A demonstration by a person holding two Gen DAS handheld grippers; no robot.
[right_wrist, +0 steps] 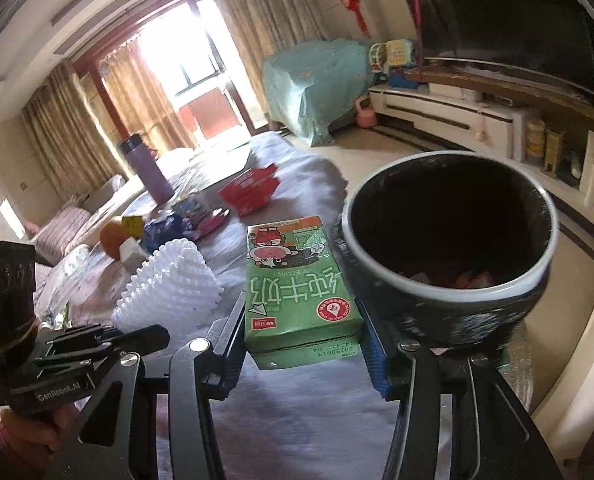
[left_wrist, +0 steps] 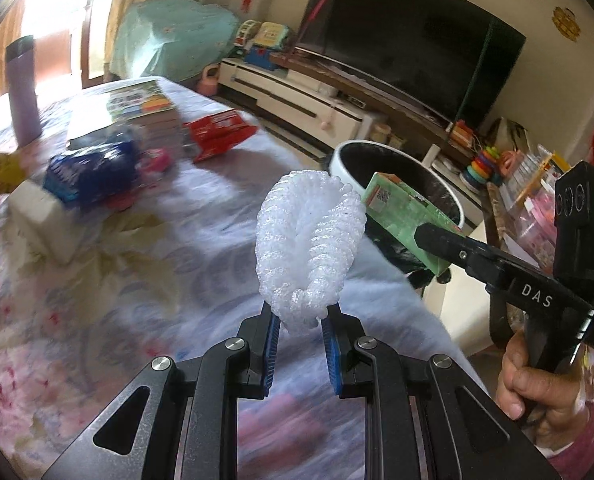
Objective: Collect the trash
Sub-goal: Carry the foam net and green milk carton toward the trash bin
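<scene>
The left gripper (left_wrist: 300, 322) pinches a foam net (left_wrist: 309, 248) above the bench (left_wrist: 97, 280); the right gripper (right_wrist: 303, 332) clamps a carton (right_wrist: 293, 280) beside the bin (right_wrist: 449, 256). Wrappers (left_wrist: 217, 132), books (left_wrist: 137, 108) and a flask (left_wrist: 23, 88) lie behind.

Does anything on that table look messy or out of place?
Yes. A torn-open red wrapper and a crumpled blue packet lie loose on the tablecloth beside the stacked books. The view is blurred, so I cannot tell if anything spilled.
</scene>
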